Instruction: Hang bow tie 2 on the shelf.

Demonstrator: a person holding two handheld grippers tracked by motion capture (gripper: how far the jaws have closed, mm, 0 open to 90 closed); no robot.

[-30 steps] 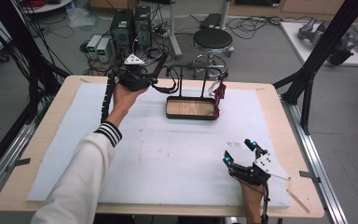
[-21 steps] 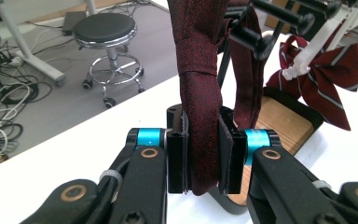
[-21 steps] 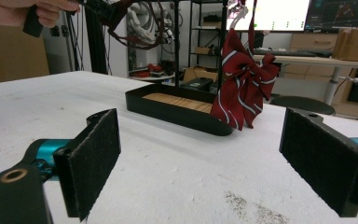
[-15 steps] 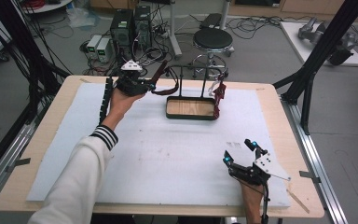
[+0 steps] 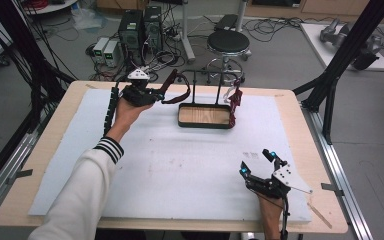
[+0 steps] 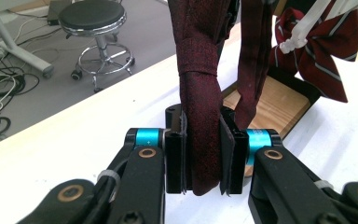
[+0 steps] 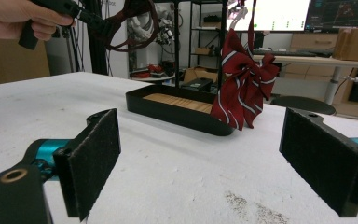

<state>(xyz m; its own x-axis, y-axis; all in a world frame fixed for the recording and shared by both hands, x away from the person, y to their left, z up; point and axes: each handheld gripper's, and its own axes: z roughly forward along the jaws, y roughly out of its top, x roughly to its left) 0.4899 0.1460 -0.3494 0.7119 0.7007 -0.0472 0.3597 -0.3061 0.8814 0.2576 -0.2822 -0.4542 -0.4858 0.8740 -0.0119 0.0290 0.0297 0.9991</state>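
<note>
**rackwatcher:** what's going on with the dark red strap at the upper left of the high view?

**me:** That's my left gripper point(image 5: 152, 95), clamped tight on a dark maroon tie point(image 6: 204, 140). In the left gripper view you can see the fabric pinched flat between both pads, bottom centre of the frame, running straight up out of the top edge. I'm holding it by the narrow end so the rest can loop over toward the rack.

**rackwatcher:** rack?

**me:** Black stand point(image 5: 205, 82) with a wood-bottomed tray point(image 5: 204, 116), upper middle of the high view. A striped red bow tie point(image 7: 244, 84) already hangs off its right end, draping down against the tray's rim. My guess is the maroon one is meant to hang on that bar too, which is why I'm gripping it up high and off the table point(image 5: 180, 165) rather than dragging it. Can't quite tell from the high view whether the loop is already hooked on the post or just passing near it, the picture's too small there.

**rackwatcher:** and your other hand?

**me:** Right gripper point(image 5: 258, 162) is parked at the lower right, jaws spread wide with nothing between them, pointed at the tray. Just waiting, out of the way.
</note>
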